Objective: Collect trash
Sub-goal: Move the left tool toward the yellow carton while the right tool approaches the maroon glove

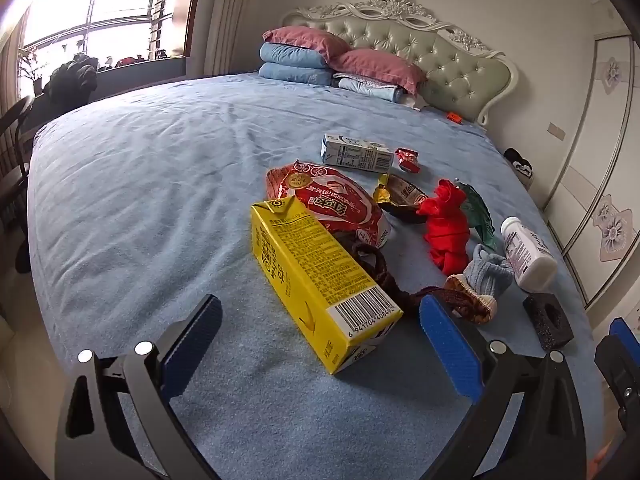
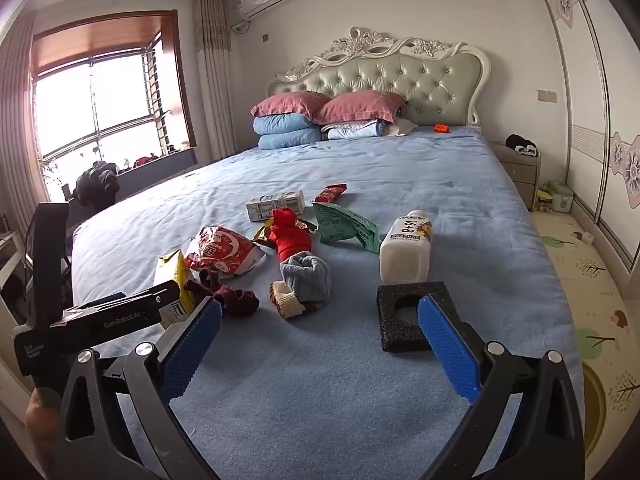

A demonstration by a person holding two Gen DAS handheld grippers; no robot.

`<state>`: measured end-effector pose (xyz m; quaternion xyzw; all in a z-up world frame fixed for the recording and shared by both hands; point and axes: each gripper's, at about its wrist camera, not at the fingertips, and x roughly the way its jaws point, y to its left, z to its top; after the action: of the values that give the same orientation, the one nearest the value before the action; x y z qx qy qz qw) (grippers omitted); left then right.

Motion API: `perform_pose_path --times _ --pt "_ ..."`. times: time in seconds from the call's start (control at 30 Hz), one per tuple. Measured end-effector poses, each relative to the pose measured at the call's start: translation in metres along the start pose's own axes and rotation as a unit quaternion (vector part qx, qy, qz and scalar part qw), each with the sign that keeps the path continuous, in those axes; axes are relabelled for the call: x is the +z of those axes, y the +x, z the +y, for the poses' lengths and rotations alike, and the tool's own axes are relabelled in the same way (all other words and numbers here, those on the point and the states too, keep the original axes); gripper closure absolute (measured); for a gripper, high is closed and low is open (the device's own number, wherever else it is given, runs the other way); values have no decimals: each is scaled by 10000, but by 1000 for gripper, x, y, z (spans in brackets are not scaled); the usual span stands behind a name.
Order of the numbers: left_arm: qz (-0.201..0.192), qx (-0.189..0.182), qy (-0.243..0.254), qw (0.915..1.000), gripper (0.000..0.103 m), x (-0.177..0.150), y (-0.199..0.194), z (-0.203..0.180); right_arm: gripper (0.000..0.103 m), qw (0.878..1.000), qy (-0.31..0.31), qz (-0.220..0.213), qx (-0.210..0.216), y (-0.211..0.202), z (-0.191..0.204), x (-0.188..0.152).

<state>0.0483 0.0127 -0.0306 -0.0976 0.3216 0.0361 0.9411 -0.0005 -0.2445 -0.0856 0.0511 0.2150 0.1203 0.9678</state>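
Observation:
Trash lies scattered on a blue bed (image 1: 160, 200). A yellow drink carton (image 1: 316, 284) rests flat, its barcode end between the wide-apart blue pads of my left gripper (image 1: 320, 308), untouched. Beyond it are a red snack bag (image 1: 332, 204), a white milk carton (image 1: 356, 154), a green wrapper (image 1: 482, 212) and a small red wrapper (image 1: 408, 159). My right gripper (image 2: 320, 306) is open over bare sheet. A black foam block (image 2: 412, 312) sits just behind its right finger, with a white bottle (image 2: 406, 248) lying past that.
Socks are mixed among the trash: a red one (image 2: 290, 240), a grey-blue one (image 2: 306, 280) and a dark maroon one (image 2: 232, 296). Pillows (image 2: 320, 108) are stacked at the headboard. A nightstand (image 2: 518, 172) and floor mat (image 2: 580, 280) lie right of the bed.

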Motion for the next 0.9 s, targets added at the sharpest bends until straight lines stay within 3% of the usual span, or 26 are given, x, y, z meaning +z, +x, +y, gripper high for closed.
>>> perform_pose_path --times 0.9 --pt "244 30 -457 9987 4 29 20 24 8 9981 -560 222 145 23 30 26"
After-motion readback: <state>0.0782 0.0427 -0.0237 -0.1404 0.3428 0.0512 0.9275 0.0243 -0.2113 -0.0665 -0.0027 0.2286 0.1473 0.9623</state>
